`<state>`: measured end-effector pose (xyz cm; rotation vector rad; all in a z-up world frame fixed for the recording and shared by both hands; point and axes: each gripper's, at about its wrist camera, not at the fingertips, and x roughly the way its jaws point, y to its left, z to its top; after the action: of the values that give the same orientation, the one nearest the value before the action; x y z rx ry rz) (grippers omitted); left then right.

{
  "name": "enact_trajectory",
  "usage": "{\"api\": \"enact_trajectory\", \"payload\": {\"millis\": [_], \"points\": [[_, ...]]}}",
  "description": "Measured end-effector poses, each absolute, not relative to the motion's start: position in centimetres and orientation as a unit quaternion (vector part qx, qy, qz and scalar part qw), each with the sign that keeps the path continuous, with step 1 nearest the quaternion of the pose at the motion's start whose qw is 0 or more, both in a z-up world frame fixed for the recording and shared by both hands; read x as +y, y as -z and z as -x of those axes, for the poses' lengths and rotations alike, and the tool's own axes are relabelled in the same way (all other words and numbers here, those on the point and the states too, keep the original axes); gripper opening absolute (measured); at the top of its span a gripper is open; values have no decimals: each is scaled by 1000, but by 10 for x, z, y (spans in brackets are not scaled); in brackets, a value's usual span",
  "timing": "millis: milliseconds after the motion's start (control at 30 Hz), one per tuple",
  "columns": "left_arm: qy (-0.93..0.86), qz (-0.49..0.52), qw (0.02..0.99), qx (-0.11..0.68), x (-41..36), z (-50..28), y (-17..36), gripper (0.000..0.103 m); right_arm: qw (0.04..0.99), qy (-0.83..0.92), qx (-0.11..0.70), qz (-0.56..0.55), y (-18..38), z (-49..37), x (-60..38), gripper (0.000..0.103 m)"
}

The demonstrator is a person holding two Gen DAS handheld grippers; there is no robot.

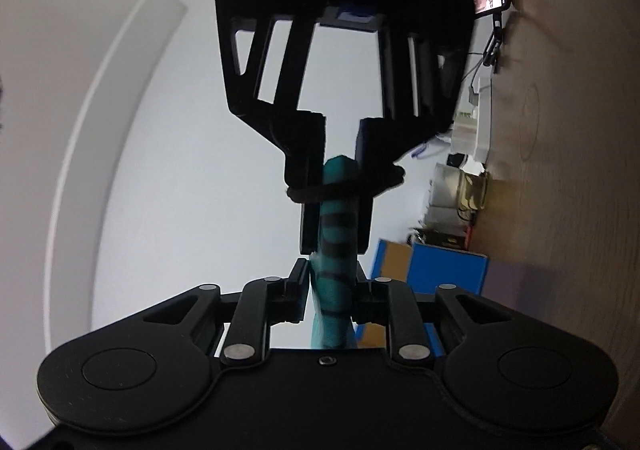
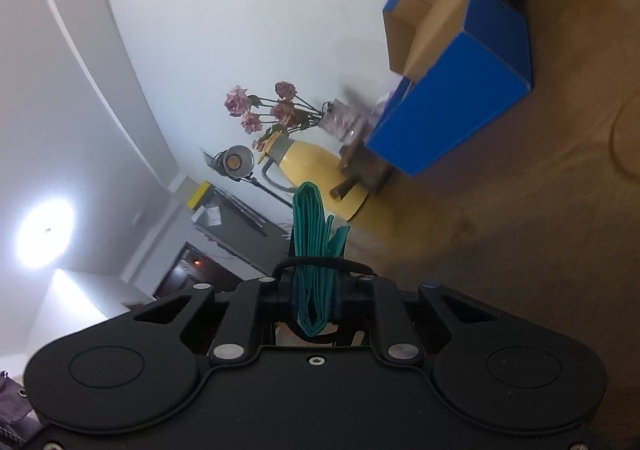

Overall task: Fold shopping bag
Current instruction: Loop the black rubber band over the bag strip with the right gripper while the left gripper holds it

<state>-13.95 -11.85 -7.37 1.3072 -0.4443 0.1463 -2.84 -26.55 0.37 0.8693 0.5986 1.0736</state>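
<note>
teal shopping bag (image 1: 335, 250) folded into a thick strip, pinched tight between left gripper (image 1: 331, 290) and right gripper (image 2: 314, 290), both clamped on it.

- My left gripper (image 1: 330, 292) was matte black, with two round raised discs on its broad base and silver rivets along the linkage arms.
- One small screw sat at the base's centre.
- My right gripper (image 2: 316, 288) matched it, but a black elastic band (image 2: 320, 262) looped around its fingers and one rivet was blue.
</note>
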Motion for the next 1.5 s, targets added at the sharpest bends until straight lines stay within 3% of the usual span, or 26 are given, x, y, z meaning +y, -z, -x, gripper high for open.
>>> {"api": "enact_trajectory", "payload": {"millis": [333,533,733,1100,1267,1300,1367,1500], "points": [[-57,-620,738,-260,-105,153,84,11,717,-521,269,-376,-16,27,-263,28],[-105,-633,727,-245,-83,164,89,11,659,-590,334,-325,-33,2,-211,28],[-137,-661,690,-262,-61,166,91,11,662,-627,340,-228,-72,11,-174,31],[-119,-682,648,-318,-71,159,88,10,675,-639,338,-147,-117,22,-183,32],[-98,-685,635,-342,-70,187,89,10,687,-645,321,-97,-136,25,-190,23],[-93,-685,633,-349,-71,193,90,10,691,-644,318,-82,-140,26,-189,10],[-81,-689,625,-357,-77,195,92,10,688,-642,335,-58,-142,21,-179,2],[-55,-688,611,-388,-92,193,96,10,658,-648,382,34,-151,18,-148,0]]}}
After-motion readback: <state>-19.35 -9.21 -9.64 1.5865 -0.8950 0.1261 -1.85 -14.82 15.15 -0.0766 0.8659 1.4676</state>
